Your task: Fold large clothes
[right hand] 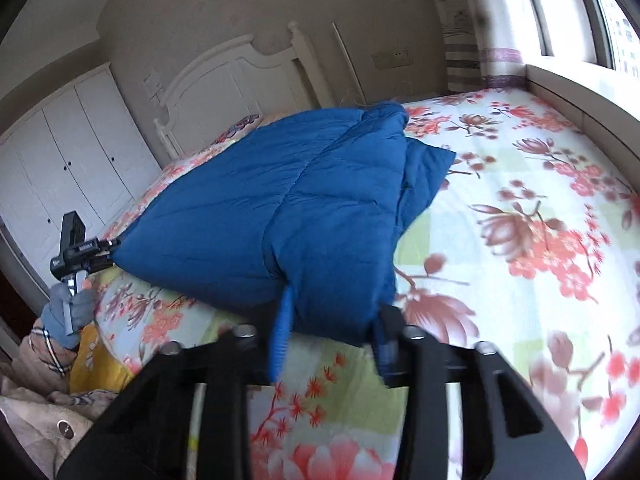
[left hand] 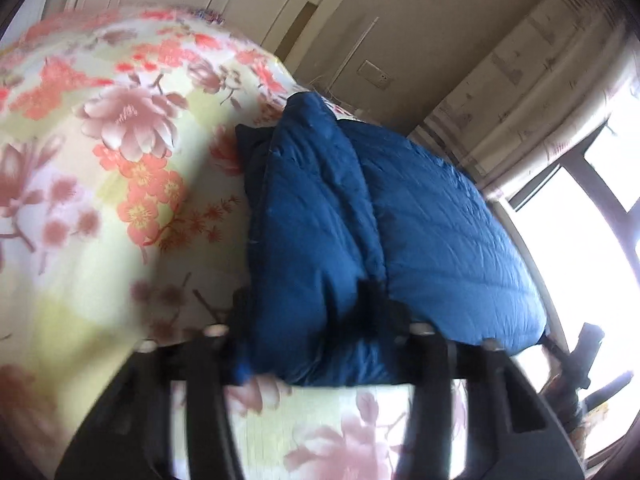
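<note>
Both grippers clamp the near hem of a blue padded jacket on the floral bed.
The right gripper pinches one hem corner, the left gripper the other; the jacket's long axis runs away toward the white headboard. Only the right view shows the wardrobe; only the left, bright window.

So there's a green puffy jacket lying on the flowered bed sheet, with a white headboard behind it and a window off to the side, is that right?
Not quite: the jacket is blue, not green, as the right wrist view shows plainly. The rest holds: it lies on the flowered bed sheet, with the white headboard behind it and a window off to the side.
</note>
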Action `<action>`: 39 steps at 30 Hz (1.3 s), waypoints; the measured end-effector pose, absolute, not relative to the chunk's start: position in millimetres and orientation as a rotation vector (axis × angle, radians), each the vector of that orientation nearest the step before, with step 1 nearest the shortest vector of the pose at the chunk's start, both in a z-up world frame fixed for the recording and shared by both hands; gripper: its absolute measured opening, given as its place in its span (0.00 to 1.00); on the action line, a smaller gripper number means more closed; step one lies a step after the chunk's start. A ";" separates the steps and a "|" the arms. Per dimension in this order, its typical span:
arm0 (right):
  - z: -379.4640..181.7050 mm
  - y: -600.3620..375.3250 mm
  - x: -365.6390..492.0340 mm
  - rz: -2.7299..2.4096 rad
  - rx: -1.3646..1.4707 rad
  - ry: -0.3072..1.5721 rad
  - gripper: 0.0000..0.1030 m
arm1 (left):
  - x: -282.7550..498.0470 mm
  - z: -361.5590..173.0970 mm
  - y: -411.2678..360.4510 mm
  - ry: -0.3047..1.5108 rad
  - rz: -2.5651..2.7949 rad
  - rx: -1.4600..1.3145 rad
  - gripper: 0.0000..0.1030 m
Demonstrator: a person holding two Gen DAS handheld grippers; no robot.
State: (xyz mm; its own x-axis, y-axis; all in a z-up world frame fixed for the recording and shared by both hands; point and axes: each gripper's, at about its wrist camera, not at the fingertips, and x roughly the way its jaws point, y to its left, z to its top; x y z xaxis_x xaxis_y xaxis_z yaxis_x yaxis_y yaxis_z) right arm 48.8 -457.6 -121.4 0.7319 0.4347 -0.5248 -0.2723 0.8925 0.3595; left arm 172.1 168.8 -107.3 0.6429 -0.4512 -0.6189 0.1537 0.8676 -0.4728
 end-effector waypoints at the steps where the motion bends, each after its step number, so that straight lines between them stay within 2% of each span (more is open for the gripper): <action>1: -120.5 -458.5 44.8 0.392 0.263 0.631 0.30 | 167.5 -105.5 167.5 0.804 -0.359 -0.394 0.34; 9: -117.9 -465.5 -6.0 0.424 0.230 0.628 0.28 | 112.6 -99.5 162.0 0.812 -0.387 -0.348 0.32; 18: -127.1 -469.7 -56.0 0.446 0.236 0.668 0.28 | 64.9 -108.0 164.3 0.810 -0.395 -0.365 0.35; 21: -126.8 -472.2 -63.0 0.442 0.251 0.671 0.31 | 59.7 -108.2 167.3 0.819 -0.394 -0.364 0.43; 22: -126.0 -475.8 -64.0 0.426 0.261 0.668 0.32 | 57.4 -107.3 168.4 0.821 -0.384 -0.357 0.53; 23: -124.7 -482.9 -64.5 0.398 0.279 0.669 0.36 | 55.6 -104.1 172.2 0.809 -0.355 -0.344 0.65; 24: -121.7 -489.8 -63.3 0.358 0.292 0.665 0.39 | 56.1 -99.1 176.4 0.791 -0.328 -0.341 0.69; 25: -115.3 -497.7 -65.1 0.288 0.301 0.649 0.40 | 52.4 -89.2 182.8 0.745 -0.276 -0.344 0.78; 26: -101.8 -508.1 -66.6 0.169 0.308 0.616 0.47 | 49.0 -81.2 185.3 0.710 -0.244 -0.342 0.85; 28: -73.1 -511.9 -65.7 0.005 0.299 0.549 0.51 | 46.6 -50.2 183.3 0.599 -0.191 -0.298 0.92; 29: -53.1 -506.5 -62.4 -0.037 0.286 0.497 0.60 | 49.7 -33.5 174.3 0.559 -0.201 -0.262 0.97; 30: -37.2 -499.2 -59.4 -0.042 0.276 0.441 0.78 | 53.8 -18.7 162.3 0.525 -0.217 -0.231 0.98; 31: -18.8 -487.2 -55.6 -0.028 0.262 0.365 0.89 | 57.9 -8.1 151.5 0.500 -0.224 -0.211 0.98; 32: -5.8 -476.4 -52.6 -0.012 0.246 0.306 0.96 | 65.5 6.8 132.7 0.465 -0.223 -0.183 0.98; 33: 14.0 -453.7 -43.4 0.027 0.205 0.224 0.96 | 73.1 16.8 116.3 0.447 -0.222 -0.164 0.98; 35: 33.9 -419.1 -15.6 0.062 0.167 0.197 0.96 | 98.2 30.0 81.5 0.439 -0.229 -0.131 0.98; 39: 37.7 -354.1 70.7 0.165 0.106 0.363 0.96 | 165.8 21.9 23.5 0.568 -0.250 -0.074 0.98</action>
